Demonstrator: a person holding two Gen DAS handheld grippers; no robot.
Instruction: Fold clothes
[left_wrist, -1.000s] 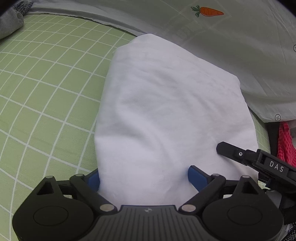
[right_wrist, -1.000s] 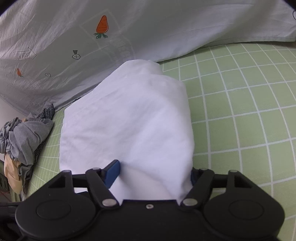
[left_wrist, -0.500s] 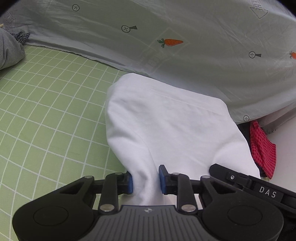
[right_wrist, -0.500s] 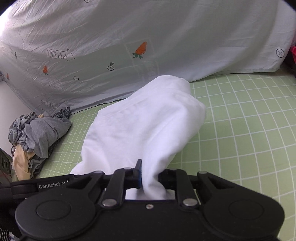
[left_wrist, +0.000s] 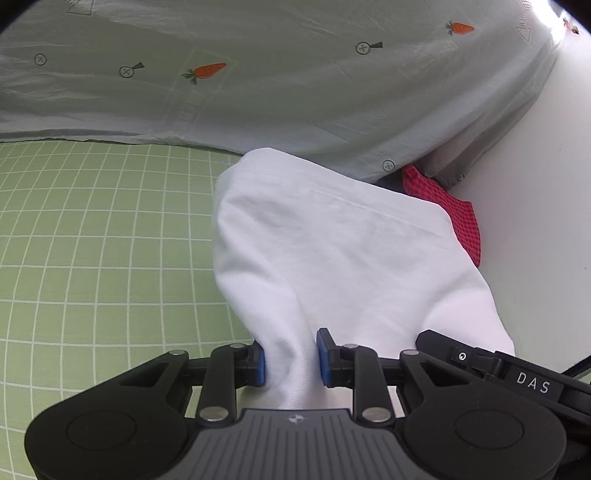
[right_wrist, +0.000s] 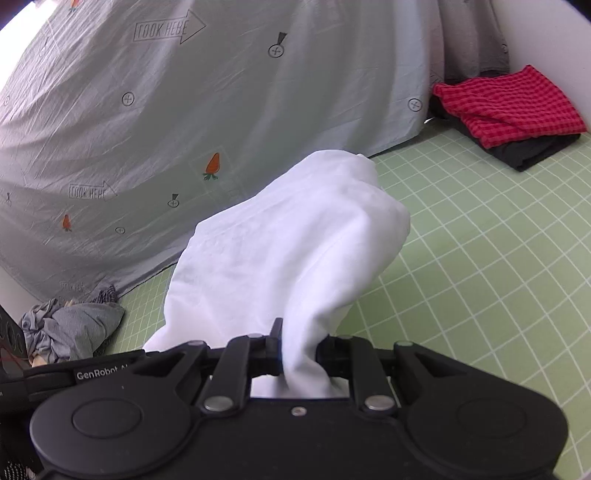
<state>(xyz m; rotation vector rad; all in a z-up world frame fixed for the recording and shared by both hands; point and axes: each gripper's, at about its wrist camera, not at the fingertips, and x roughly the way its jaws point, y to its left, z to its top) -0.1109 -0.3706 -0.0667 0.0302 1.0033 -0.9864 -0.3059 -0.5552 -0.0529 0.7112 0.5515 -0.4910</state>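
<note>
Fingers (left_wrist: 323, 354) of both grippers, apart a second ago, now clamp the white garment (left_wrist: 332, 251) (folded), lifting its near edge off the green mat (left_wrist: 92, 240); probably bound for the red stack (right_wrist: 509, 107)

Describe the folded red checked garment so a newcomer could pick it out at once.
Start from the green grid-lined mat and follow it to the far corner, past the edge of the pale grey sheet printed with carrots. There the folded red checked garment lies on top of a folded black garment. It is the only red, checked cloth; the crumpled grey clothes pile sits at the opposite end.
</note>
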